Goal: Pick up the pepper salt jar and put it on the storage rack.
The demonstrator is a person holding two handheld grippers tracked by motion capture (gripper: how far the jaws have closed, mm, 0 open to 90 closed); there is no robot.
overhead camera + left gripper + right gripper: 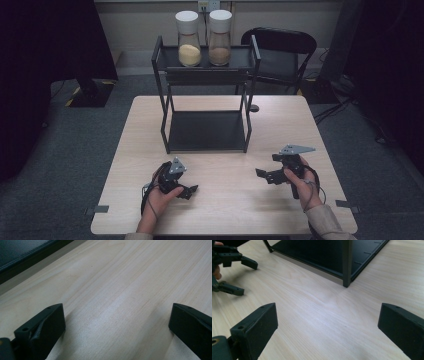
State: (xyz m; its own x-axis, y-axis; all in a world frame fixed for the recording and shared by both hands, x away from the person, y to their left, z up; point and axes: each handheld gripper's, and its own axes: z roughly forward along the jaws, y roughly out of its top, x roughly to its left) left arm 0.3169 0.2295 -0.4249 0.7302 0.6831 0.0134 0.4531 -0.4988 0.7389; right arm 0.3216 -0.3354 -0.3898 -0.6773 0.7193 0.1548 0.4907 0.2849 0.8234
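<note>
Resting near the bench's front edge, both hand-held grippers (left (186, 186), right (263, 173)) are spread, empty. Two jars (204, 38) stand on the rack (206, 76) top shelf, straight ahead toward the far edge, roughly equidistant.

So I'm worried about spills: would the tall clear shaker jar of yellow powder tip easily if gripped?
The tall clear shaker jar of yellow powder probably tips easily: it is narrow and upright. Its smooth glass-like wall may slip. About a third full, so likely light.

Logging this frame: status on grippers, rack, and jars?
Left gripper and right gripper open, empty, low over table. Two jars upright on rack top shelf. Path clear.
</note>
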